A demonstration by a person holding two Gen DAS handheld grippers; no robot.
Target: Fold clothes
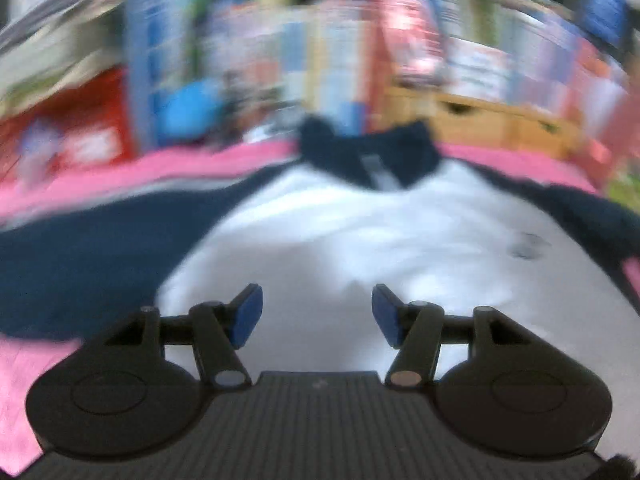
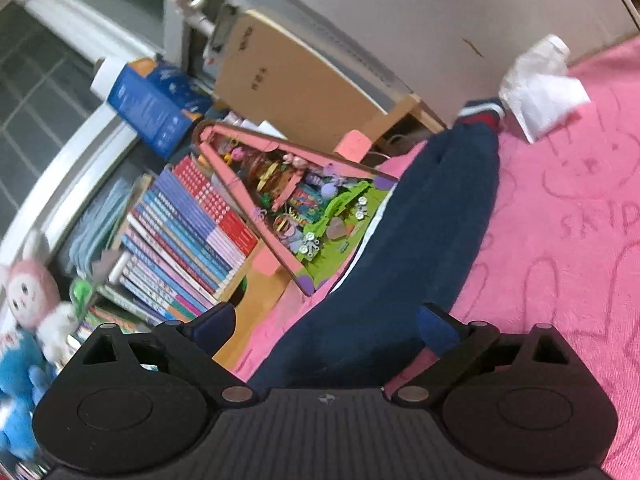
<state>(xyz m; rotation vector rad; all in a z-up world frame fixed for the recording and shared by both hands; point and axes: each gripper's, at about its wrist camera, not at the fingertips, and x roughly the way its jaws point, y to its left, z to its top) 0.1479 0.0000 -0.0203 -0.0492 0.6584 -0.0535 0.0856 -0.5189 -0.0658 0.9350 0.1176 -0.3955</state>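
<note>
The pink blanket (image 2: pixel 568 216) bears raised letters reading "SKIP", cut off at the frame edge. Print on the cardboard box (image 2: pixel 288 80) and the book spines (image 2: pixel 188 236) is too small to read.

shirt (image 1: pixel 360 232) on blanket (image 1: pixel 160 168) | books (image 2: pixel 188 232) behind | tissue (image 2: pixel 540 88) by sleeve (image 2: pixel 420 220)
</note>
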